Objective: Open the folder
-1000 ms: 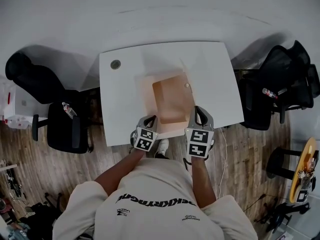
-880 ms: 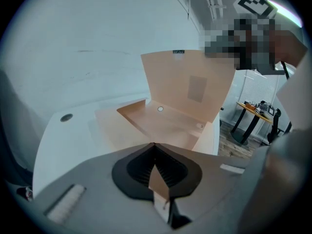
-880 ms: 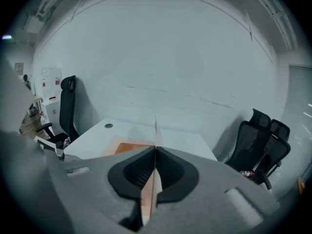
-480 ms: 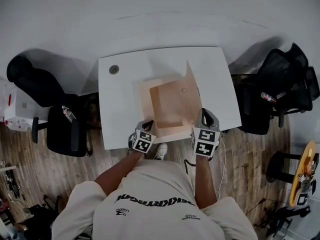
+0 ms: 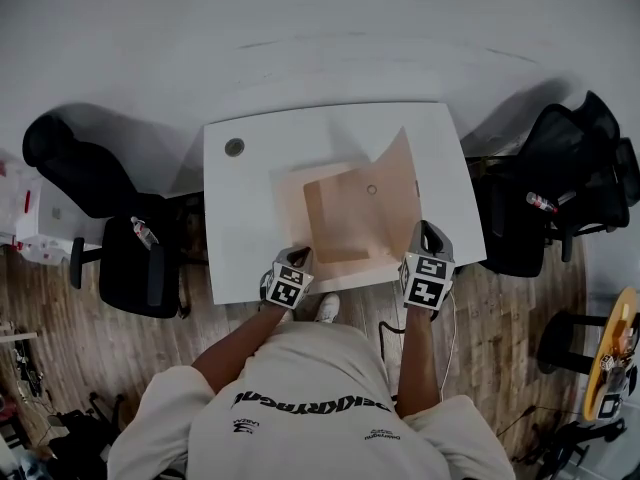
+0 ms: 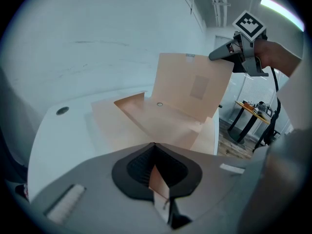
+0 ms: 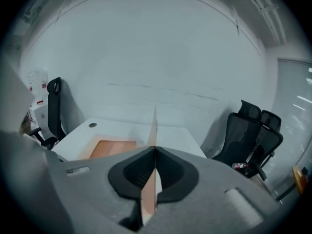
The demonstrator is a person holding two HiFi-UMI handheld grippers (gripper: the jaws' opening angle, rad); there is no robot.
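A tan paper folder (image 5: 335, 230) lies on the white table (image 5: 245, 208), with its front cover (image 5: 396, 190) swung up and tilted to the right. My right gripper (image 5: 422, 230) is shut on the cover's near right corner; in the right gripper view the cover (image 7: 154, 126) runs edge-on between the closed jaws (image 7: 155, 148). My left gripper (image 5: 297, 256) is shut on the folder's near left edge, and a tan strip (image 6: 158, 184) sits between its jaws (image 6: 154, 144). The left gripper view shows the raised cover (image 6: 192, 89) and the right gripper (image 6: 215, 56) at its top corner.
A round cable hole (image 5: 234, 147) sits at the table's far left corner. Black office chairs stand left (image 5: 130, 263) and right (image 5: 560, 188) of the table. A round stool with items (image 5: 615, 353) is at the far right. The person stands at the table's near edge.
The right gripper has moved right with the cover's corner, and the cover has swung from flat to raised and open to the right. The left gripper has stayed at the near left edge.
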